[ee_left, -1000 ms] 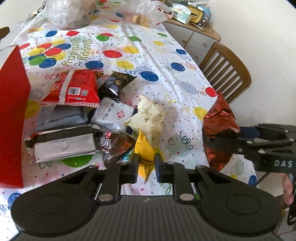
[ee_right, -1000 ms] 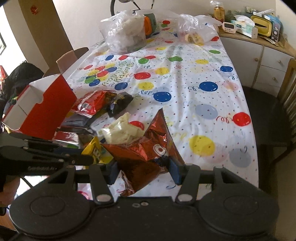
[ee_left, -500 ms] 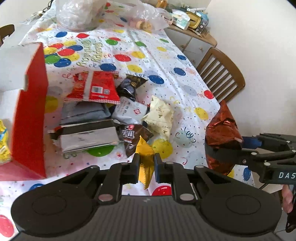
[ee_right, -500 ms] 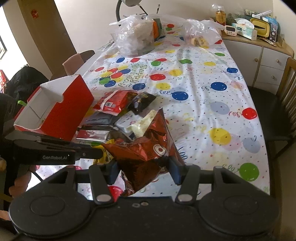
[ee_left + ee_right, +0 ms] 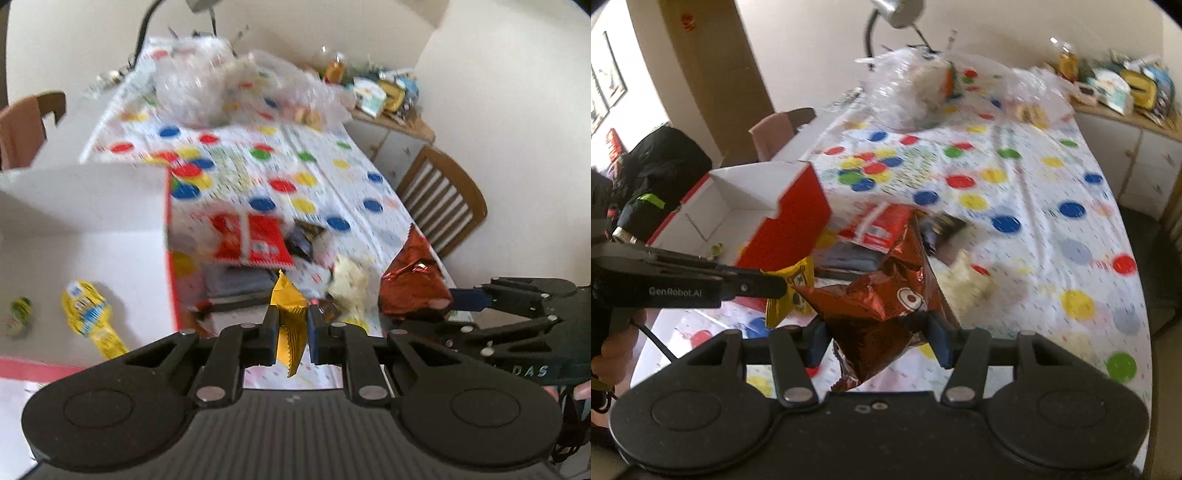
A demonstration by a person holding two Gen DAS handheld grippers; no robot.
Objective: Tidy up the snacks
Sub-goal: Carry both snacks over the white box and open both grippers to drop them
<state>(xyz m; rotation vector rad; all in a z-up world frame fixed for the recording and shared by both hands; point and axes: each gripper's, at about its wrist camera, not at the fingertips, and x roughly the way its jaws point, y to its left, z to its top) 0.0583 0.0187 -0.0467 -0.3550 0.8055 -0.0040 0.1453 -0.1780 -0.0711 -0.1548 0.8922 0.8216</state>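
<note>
Crinkled foil snack bag [image 5: 886, 295], glossy yellow packet [image 5: 290, 325], white-lined red box [image 5: 768, 218]

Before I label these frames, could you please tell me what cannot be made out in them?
- Left wrist view: print on the red packet and the dark packet is lost to motion blur.
- Left wrist view: the small green item in the red box is too small and blurred to identify.
- Right wrist view: the copper bag in the right tool hides the snacks behind it.
- Both views: the sideboard clutter is too small.
</note>
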